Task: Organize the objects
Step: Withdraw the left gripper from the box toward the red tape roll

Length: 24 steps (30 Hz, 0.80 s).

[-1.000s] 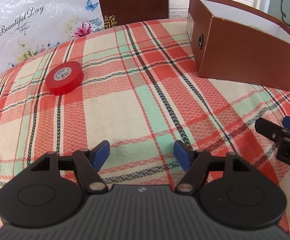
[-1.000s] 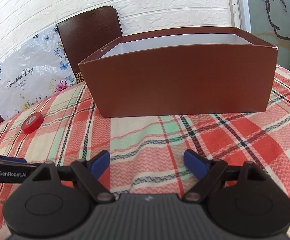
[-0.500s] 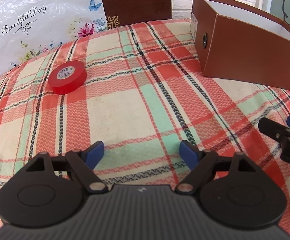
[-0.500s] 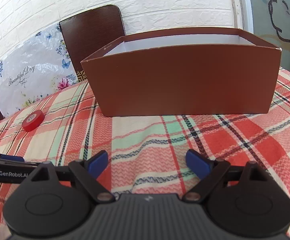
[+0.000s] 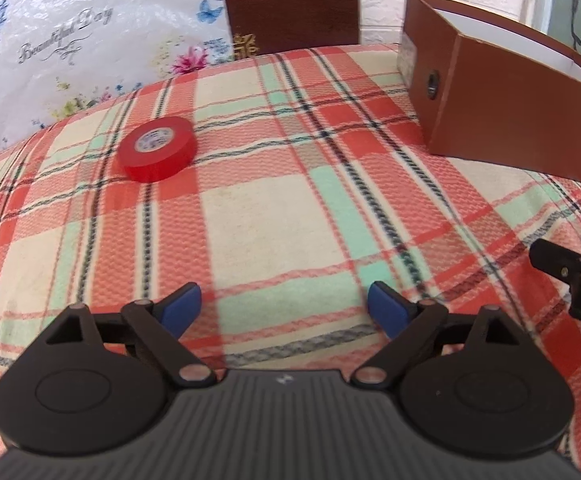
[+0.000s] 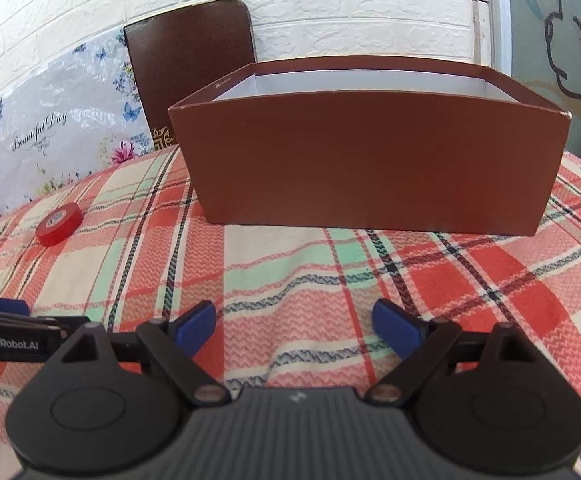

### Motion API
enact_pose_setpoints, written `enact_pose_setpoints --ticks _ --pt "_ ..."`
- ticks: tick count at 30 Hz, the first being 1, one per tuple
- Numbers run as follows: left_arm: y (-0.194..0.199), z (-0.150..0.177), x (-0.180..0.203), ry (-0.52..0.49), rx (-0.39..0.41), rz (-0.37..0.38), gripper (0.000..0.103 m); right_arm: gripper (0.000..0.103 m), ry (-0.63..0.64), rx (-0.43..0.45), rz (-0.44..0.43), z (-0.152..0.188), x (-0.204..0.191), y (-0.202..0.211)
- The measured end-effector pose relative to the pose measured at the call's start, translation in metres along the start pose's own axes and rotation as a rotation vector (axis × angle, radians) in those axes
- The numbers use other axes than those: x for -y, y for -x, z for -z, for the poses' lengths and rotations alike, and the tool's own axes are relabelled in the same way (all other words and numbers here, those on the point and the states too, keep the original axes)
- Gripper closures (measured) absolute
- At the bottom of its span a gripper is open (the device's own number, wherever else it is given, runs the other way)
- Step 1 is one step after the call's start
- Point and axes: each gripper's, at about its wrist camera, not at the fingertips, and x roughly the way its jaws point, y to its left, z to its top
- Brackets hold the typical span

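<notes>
A red roll of tape (image 5: pixel 157 148) lies flat on the plaid tablecloth, ahead and left of my left gripper (image 5: pixel 285 306), which is open and empty. The roll also shows far left in the right wrist view (image 6: pixel 59 224). An open brown box (image 6: pixel 370 168) with a white inside stands ahead of my right gripper (image 6: pixel 294 326), which is open and empty. The box also shows at the right in the left wrist view (image 5: pixel 502 112). The inside floor of the box is hidden.
The plaid tablecloth (image 5: pixel 274 216) covers the table. A dark brown chair back (image 6: pixel 190 72) and a flowered plastic sheet (image 5: pixel 70 52) stand behind the far edge. A white brick wall (image 6: pixel 330 8) is behind. The right gripper's finger (image 5: pixel 562 264) shows at the left view's right edge.
My left gripper has moved forward toward the red tape and its jaws have opened wider. My right gripper has moved a little closer to the box.
</notes>
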Motion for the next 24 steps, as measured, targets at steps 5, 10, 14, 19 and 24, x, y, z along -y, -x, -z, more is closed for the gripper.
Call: enact_pose_setpoints --ticks 5,10,14,19,24 --pt "0.001 0.005 -0.027 0.043 0.010 -0.040 0.010 0.014 0.049 -0.013 -0.030 -0.001 -0.018 -0.001" --pt "0.001 0.010 -0.055 0.087 0.024 -0.085 0.009 0.014 0.133 -0.034 -0.069 -0.001 -0.049 -0.005" --pt "0.000 0.014 -0.077 0.122 0.033 -0.113 0.007 0.014 0.191 -0.062 -0.111 0.002 -0.078 -0.010" --pt "-0.002 0.017 -0.105 0.162 0.044 -0.140 0.006 0.014 0.290 -0.069 -0.148 0.007 -0.115 -0.012" --pt "-0.004 0.019 -0.132 0.195 0.055 -0.161 0.003 0.014 0.349 -0.074 -0.176 0.006 -0.142 -0.017"
